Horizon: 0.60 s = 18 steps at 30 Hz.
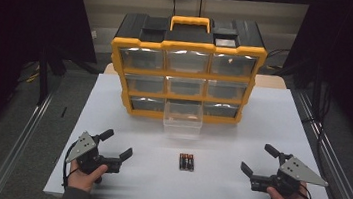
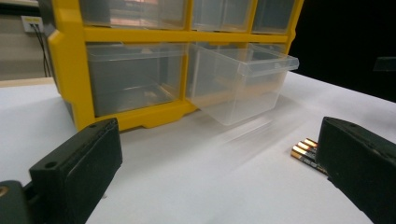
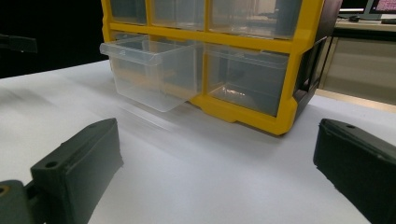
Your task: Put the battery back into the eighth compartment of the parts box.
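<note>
A yellow and black drawer cabinet [image 1: 186,68] stands at the far middle of the white table [image 1: 113,102]. Its bottom middle clear drawer [image 1: 182,120] is pulled out and looks empty [image 2: 240,81] [image 3: 154,77]. Three batteries [image 1: 187,161] lie side by side near the table's front, with their ends showing [image 2: 304,150] beside the right jaw in the left gripper view. My left gripper [image 1: 118,143] rests open at the front left, held by a hand. My right gripper [image 1: 257,160] rests open at the front right. Nothing sits between either pair of jaws.
The cabinet has a yellow handle [image 1: 190,22] on top and nine clear drawers, the others pushed in. Metal rails [image 1: 17,152] run along both sides of the table. Dark curtains [image 1: 15,36] hang at left and right.
</note>
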Motion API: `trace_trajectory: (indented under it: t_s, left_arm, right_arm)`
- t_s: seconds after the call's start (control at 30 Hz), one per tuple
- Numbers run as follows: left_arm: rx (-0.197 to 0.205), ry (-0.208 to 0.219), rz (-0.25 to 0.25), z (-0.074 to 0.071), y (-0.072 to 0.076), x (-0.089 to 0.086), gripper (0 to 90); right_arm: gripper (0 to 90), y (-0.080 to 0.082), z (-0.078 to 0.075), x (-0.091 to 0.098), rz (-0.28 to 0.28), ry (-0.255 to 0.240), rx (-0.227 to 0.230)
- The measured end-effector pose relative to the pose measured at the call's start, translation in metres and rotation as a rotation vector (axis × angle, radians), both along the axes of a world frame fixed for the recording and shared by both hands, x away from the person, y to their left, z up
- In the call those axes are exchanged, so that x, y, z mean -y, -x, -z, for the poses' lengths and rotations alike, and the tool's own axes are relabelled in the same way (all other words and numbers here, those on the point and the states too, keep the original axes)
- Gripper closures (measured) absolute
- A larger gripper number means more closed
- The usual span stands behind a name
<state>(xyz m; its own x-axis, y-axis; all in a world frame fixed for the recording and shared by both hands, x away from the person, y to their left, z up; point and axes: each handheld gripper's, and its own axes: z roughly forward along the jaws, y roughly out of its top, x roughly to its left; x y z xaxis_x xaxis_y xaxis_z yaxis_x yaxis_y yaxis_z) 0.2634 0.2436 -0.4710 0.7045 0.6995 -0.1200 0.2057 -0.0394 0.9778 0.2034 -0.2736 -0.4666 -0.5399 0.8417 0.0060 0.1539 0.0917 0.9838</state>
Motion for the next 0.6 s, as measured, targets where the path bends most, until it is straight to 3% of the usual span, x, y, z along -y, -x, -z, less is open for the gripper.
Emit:
trace_trajectory:
  t_s: [0.2, 0.23, 0.33, 0.6]
  left_arm:
    - [-0.012, -0.004, 0.013, -0.001, -0.003, 0.008, 0.6]
    - [-0.017, -0.036, 0.017, -0.003, -0.005, 0.010, 0.6]
    - [-0.025, -0.041, 0.021, -0.004, -0.006, 0.015, 0.6]
    - [-0.097, -0.080, 0.039, -0.007, -0.012, 0.037, 0.9]
  right_arm:
    - [0.5, 0.000, 0.000, 0.000, -0.007, 0.002, 0.004]
    - [0.5, 0.000, 0.000, -0.001, -0.008, 0.001, 0.000]
    - [0.5, 0.000, 0.000, -0.001, -0.008, -0.002, -0.001]
    - [0.6, 0.002, 0.000, 0.002, 0.004, -0.004, -0.001]
